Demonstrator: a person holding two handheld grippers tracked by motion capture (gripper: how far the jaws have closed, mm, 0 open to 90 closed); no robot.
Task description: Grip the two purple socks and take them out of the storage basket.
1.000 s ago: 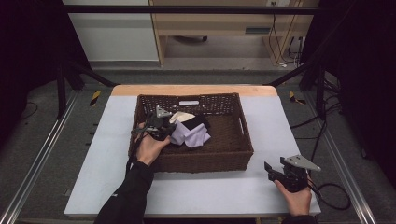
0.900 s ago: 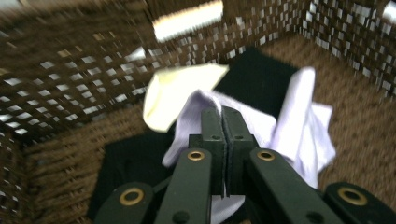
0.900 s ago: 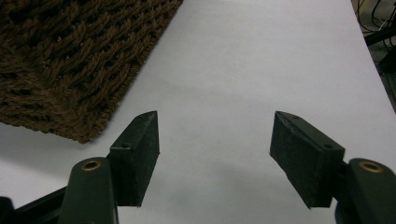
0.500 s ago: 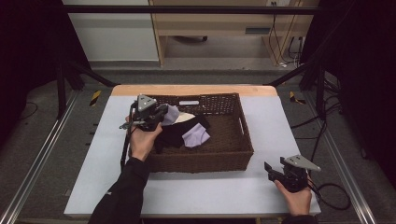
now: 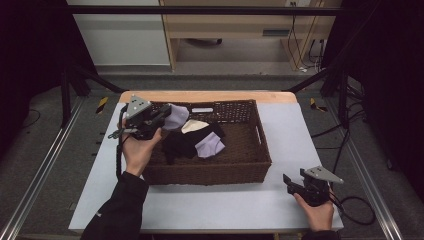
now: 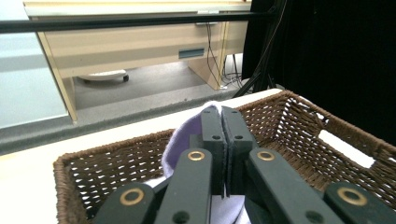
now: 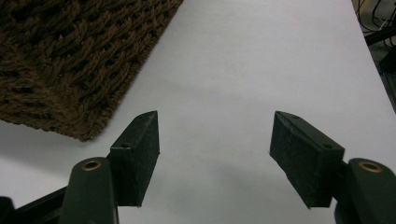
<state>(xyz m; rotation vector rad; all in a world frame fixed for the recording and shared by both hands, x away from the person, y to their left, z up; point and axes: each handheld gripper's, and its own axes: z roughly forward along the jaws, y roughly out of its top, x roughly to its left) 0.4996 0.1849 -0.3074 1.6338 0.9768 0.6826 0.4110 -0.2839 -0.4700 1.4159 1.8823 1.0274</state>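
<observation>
A dark brown wicker basket (image 5: 215, 175) stands in the middle of the white table and holds a black sock (image 5: 182, 142), a cream one (image 5: 194, 126) and a lavender one (image 5: 210, 146). Above its far left corner my left gripper (image 5: 164, 115) is shut on another lavender sock (image 5: 176, 117), lifted clear of the pile. In the left gripper view the jaws (image 6: 222, 112) meet with that sock (image 6: 180, 144) bulging out at their left, over the basket (image 6: 116, 163). My right gripper (image 5: 289, 181) rests on the table at the front right, open and holding nothing (image 7: 215, 130), with the basket corner (image 7: 70, 60) beside it.
The white table top (image 5: 300, 130) has bare room right of the basket and along the front edge. A cable (image 5: 360, 210) trails from the right gripper off the table's right side. Dark frame rails and a wooden cabinet (image 5: 240, 30) stand behind.
My left gripper has risen out of the basket with the lavender sock and moved toward the far left corner. The right gripper has stayed put.
</observation>
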